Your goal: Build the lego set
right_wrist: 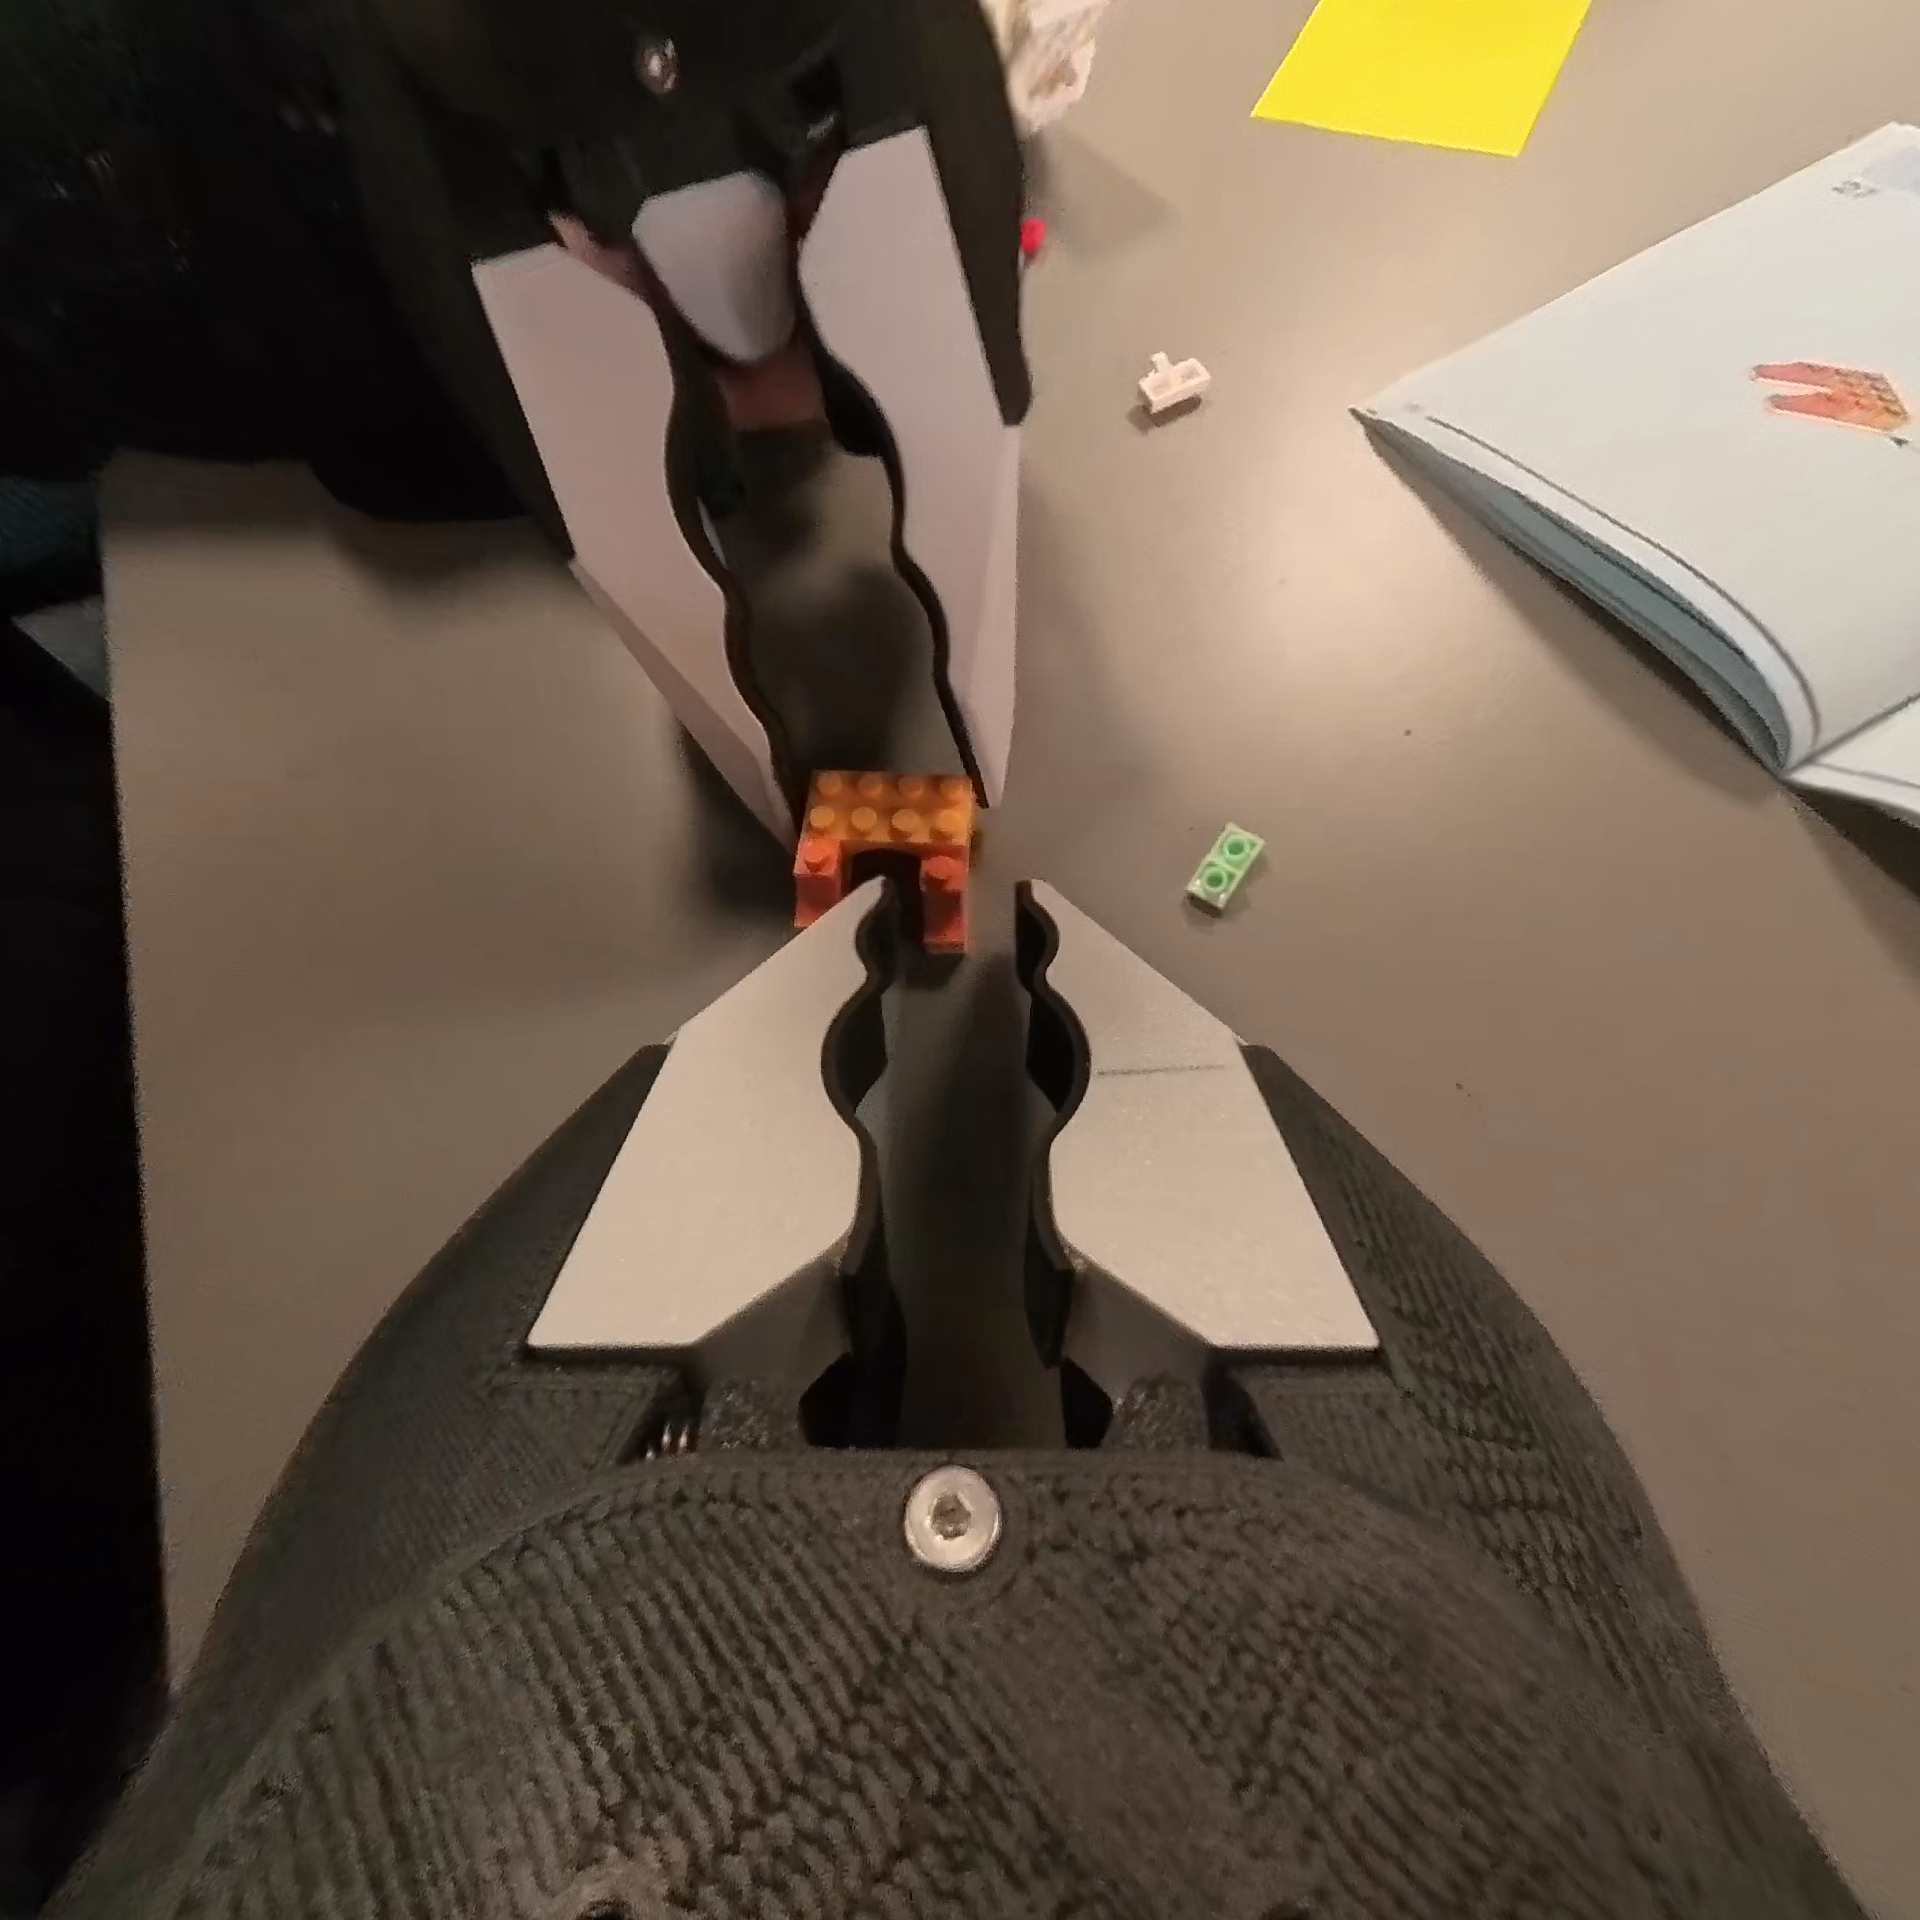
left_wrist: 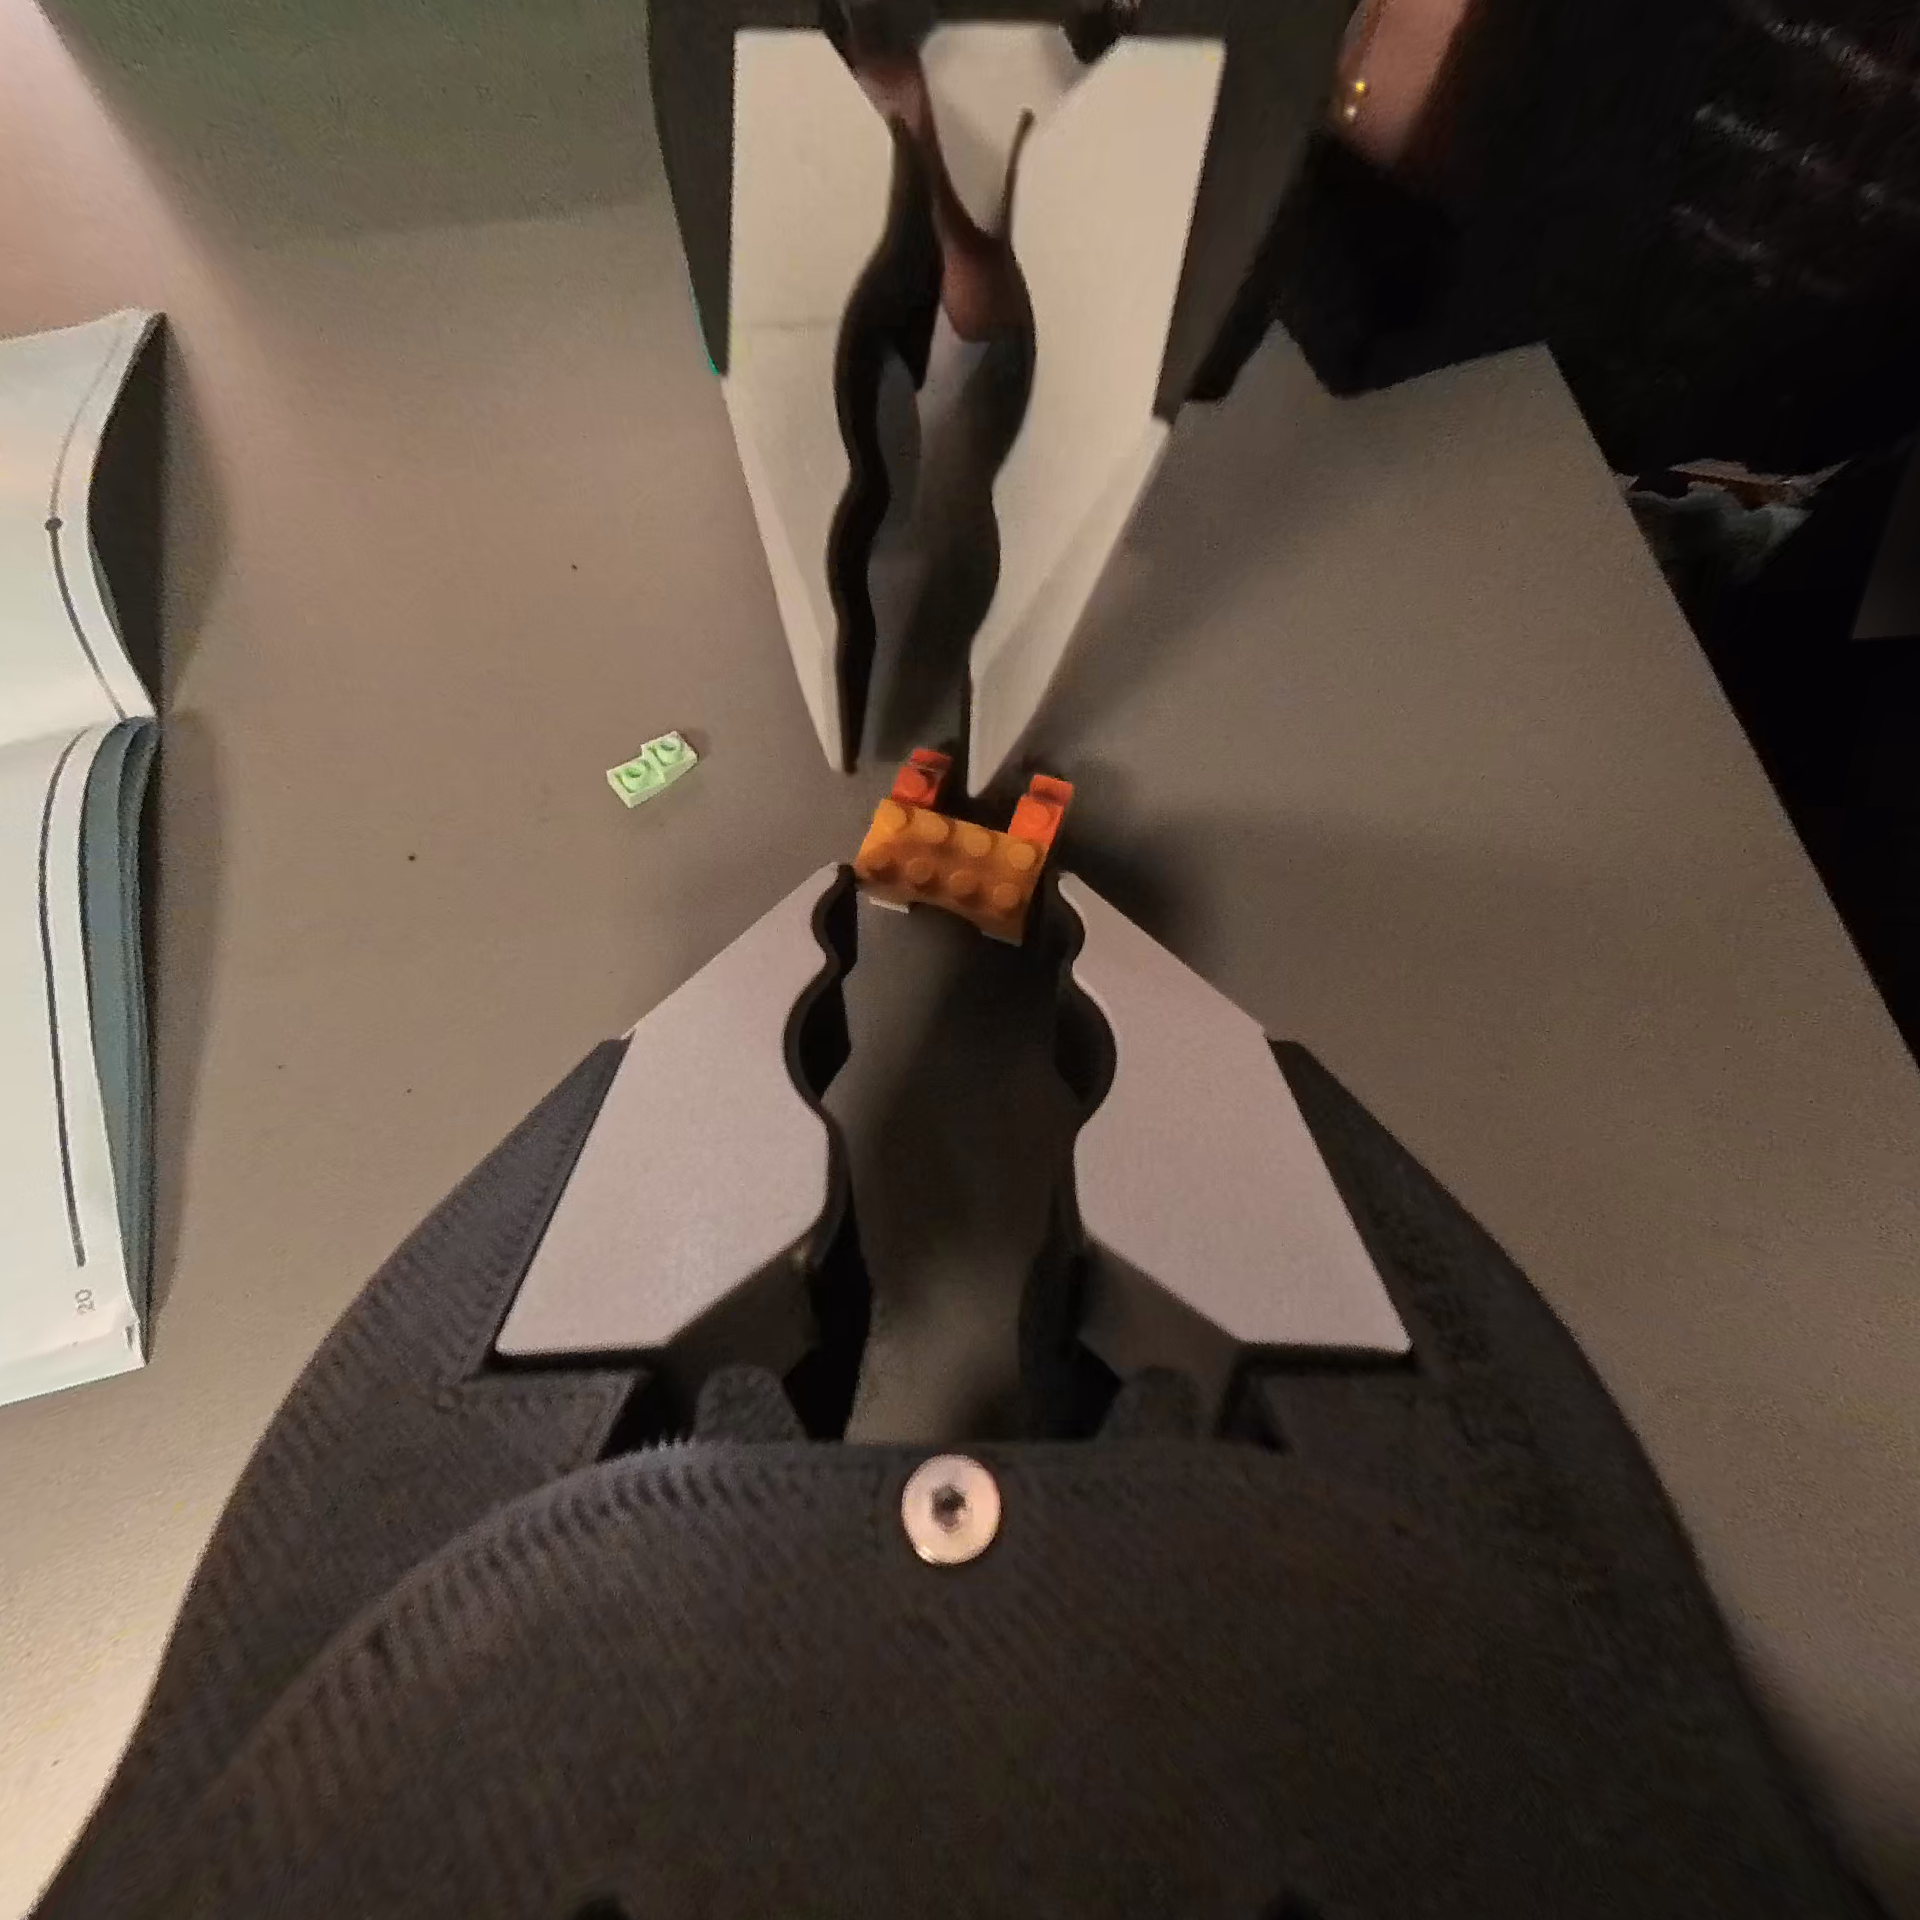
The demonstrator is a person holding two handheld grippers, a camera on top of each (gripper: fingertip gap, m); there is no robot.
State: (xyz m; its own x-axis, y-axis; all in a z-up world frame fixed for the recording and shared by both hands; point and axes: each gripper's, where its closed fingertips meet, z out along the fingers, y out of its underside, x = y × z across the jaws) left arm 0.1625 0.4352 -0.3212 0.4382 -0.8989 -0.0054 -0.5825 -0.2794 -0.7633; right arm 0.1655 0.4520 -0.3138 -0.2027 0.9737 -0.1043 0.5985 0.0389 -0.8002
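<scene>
A small orange Lego assembly (left_wrist: 951, 862) has a light orange studded plate on top and two dark orange legs. My left gripper (left_wrist: 951, 888) is shut on the plate's two ends and holds it at table height. My right gripper (right_wrist: 953, 888) faces it from the opposite side. It is narrowly open, and its fingers straddle one dark orange leg (right_wrist: 945, 909) with a small gap on one side. In the right wrist view the assembly (right_wrist: 894, 821) sits between the left gripper's fingertips (right_wrist: 888, 810). The right gripper's tips also show in the left wrist view (left_wrist: 914, 769).
A light green two-stud plate (left_wrist: 652, 769) (right_wrist: 1226, 868) lies loose beside the assembly. An open instruction booklet (left_wrist: 62, 831) (right_wrist: 1662, 520) lies farther off. A small white piece (right_wrist: 1174, 379), a tiny red piece (right_wrist: 1032, 237) and a yellow sheet (right_wrist: 1423, 68) lie beyond. The table edge (left_wrist: 1662, 582) runs close by. The tips of both grippers are at nearly the same place. My left gripper's tips are some 12 cm from the small white piece (right_wrist: 1174, 379).
</scene>
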